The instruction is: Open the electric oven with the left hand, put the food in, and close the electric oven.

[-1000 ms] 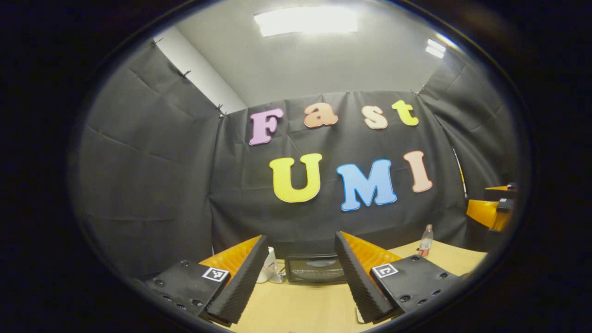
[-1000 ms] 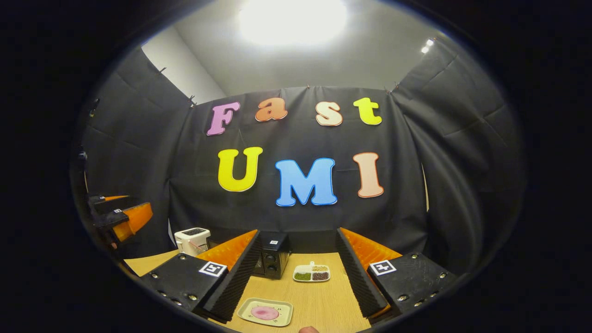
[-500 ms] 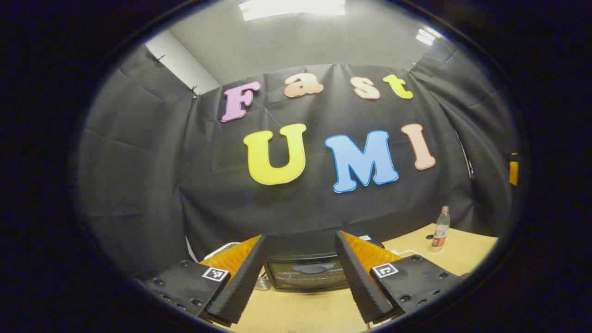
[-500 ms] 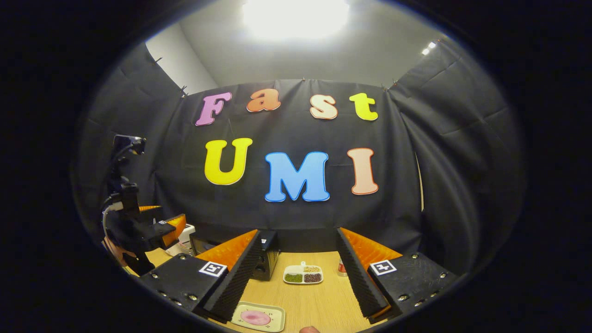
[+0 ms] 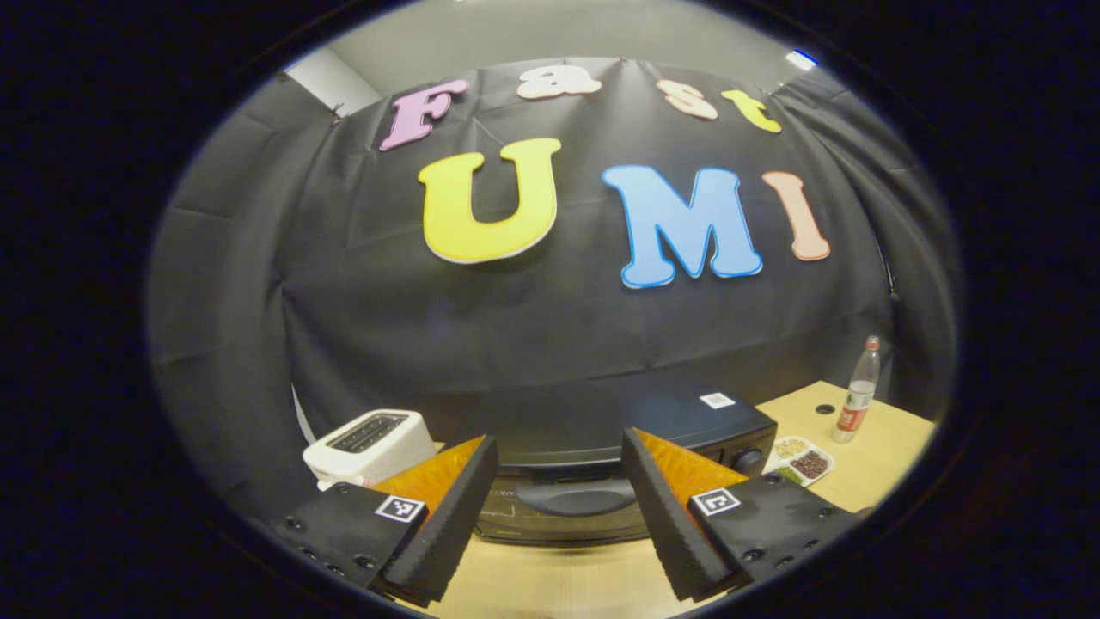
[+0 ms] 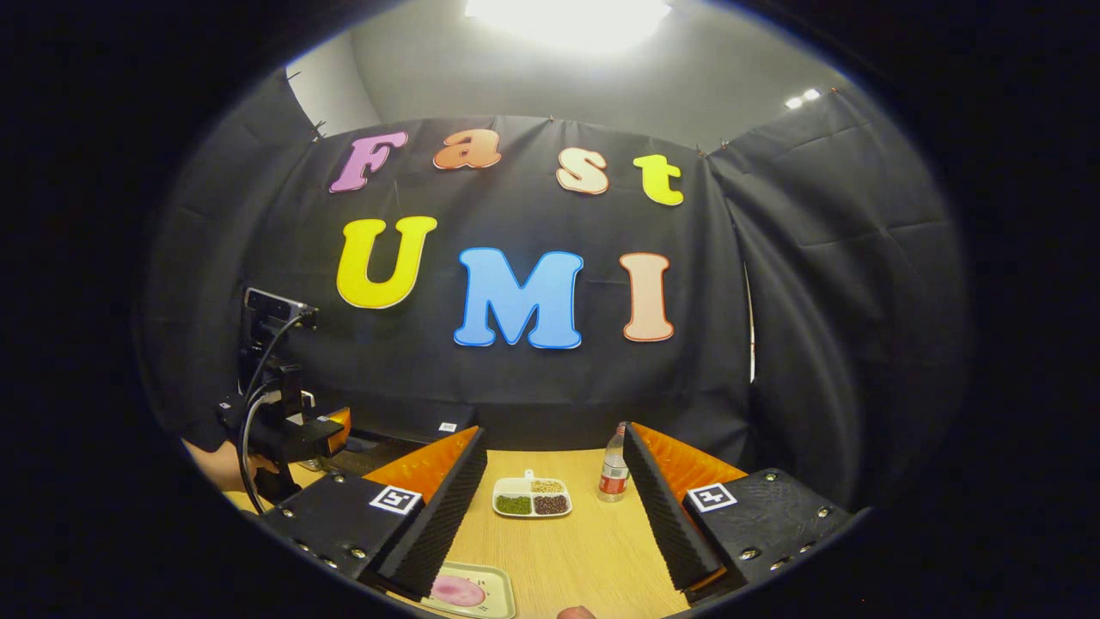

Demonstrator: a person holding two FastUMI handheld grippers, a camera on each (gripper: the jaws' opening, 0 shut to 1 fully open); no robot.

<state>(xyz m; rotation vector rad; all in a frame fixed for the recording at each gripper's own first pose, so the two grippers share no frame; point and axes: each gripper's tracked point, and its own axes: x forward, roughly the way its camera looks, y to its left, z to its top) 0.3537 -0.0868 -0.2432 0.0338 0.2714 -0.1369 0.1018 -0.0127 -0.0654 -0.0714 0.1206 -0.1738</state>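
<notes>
The black electric oven (image 5: 662, 417) stands with its door shut, directly ahead in the left gripper view. My left gripper (image 5: 559, 529) is open, its fingers on either side of the door handle (image 5: 563, 497) and a little short of it. In the right gripper view the same left gripper (image 6: 331, 430) hovers at the far left, held by a hand (image 6: 219, 464), in front of the oven (image 6: 404, 428). My right gripper (image 6: 554, 524) is open and holds nothing. A small tray (image 6: 494, 602) with a round pink piece of food (image 6: 455, 591) lies just below its left finger.
A white toaster (image 5: 369, 443) sits left of the oven. To the oven's right, a divided dish of beans (image 5: 799, 458) and a plastic bottle (image 5: 859, 391) stand on the wooden table (image 5: 885, 438). The right gripper view has the dish (image 6: 531, 499) and bottle (image 6: 612, 474) ahead.
My left gripper has moved forward and down to the oven, which now looms large between its fingers. The right gripper view has shifted, and the food tray sits lower at its edge.
</notes>
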